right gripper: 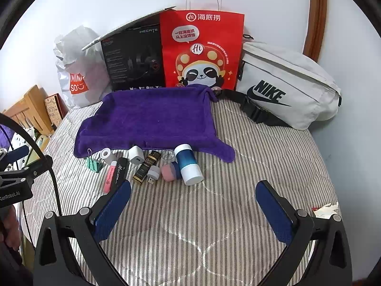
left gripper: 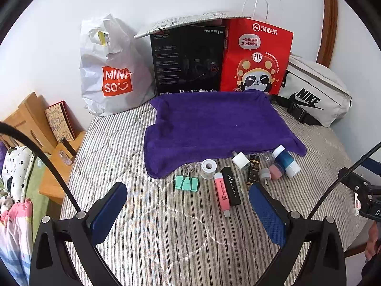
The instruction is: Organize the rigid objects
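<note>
A row of small rigid objects lies on the striped bed in front of a purple towel (left gripper: 214, 126) (right gripper: 152, 119): green binder clips (left gripper: 187, 183) (right gripper: 94, 164), a white tape roll (left gripper: 208, 168) (right gripper: 106, 155), a pink marker (left gripper: 222, 194) (right gripper: 109, 176), a black "Horizon" case (left gripper: 231, 189) (right gripper: 119, 172), a white charger (left gripper: 241, 161) (right gripper: 136, 155), a black-gold box (left gripper: 253, 170) (right gripper: 145, 168), a small USB plug (right gripper: 153, 173), a pink puff (right gripper: 168, 172) and a blue-white bottle (left gripper: 285, 160) (right gripper: 188, 164). My left gripper (left gripper: 188, 196) and right gripper (right gripper: 193, 194) are open and empty, just short of the row.
At the back against the wall stand a white Miniso bag (left gripper: 112, 71), a black Hecate box (left gripper: 188, 59), a red paper bag (left gripper: 257, 57) (right gripper: 202, 47) and a white Nike waist bag (left gripper: 314, 93) (right gripper: 285, 85). A wooden bedside stand (left gripper: 35, 124) is off the bed's left edge.
</note>
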Available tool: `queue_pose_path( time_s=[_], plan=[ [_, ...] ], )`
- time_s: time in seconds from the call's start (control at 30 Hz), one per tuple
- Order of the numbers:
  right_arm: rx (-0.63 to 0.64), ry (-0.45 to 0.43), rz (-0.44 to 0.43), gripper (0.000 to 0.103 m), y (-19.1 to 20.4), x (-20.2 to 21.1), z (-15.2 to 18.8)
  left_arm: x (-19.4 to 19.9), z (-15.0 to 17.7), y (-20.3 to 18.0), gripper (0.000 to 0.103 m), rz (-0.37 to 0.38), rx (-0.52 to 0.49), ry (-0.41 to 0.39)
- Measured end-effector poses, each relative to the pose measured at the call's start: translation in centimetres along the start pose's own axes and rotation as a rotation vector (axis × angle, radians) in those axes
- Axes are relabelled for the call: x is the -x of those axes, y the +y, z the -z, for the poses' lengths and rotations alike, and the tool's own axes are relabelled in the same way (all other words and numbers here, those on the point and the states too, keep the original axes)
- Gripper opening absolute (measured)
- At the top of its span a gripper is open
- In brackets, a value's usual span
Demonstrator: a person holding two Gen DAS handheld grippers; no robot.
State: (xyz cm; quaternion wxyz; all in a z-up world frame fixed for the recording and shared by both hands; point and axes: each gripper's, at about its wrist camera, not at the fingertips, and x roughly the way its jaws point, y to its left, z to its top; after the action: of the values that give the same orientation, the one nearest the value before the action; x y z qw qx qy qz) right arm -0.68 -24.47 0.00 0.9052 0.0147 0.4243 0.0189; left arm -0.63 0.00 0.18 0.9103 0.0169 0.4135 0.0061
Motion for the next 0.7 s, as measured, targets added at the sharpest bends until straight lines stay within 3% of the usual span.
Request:
queue_pose_path(
  time_s=[0.7],
  plan=[
    [0.007, -0.005, -0.005, 0.103, 0.38, 0.50, 0.07, 0.42, 0.09, -0.08, 0.103, -0.020, -0.013, 0.002]
  ],
)
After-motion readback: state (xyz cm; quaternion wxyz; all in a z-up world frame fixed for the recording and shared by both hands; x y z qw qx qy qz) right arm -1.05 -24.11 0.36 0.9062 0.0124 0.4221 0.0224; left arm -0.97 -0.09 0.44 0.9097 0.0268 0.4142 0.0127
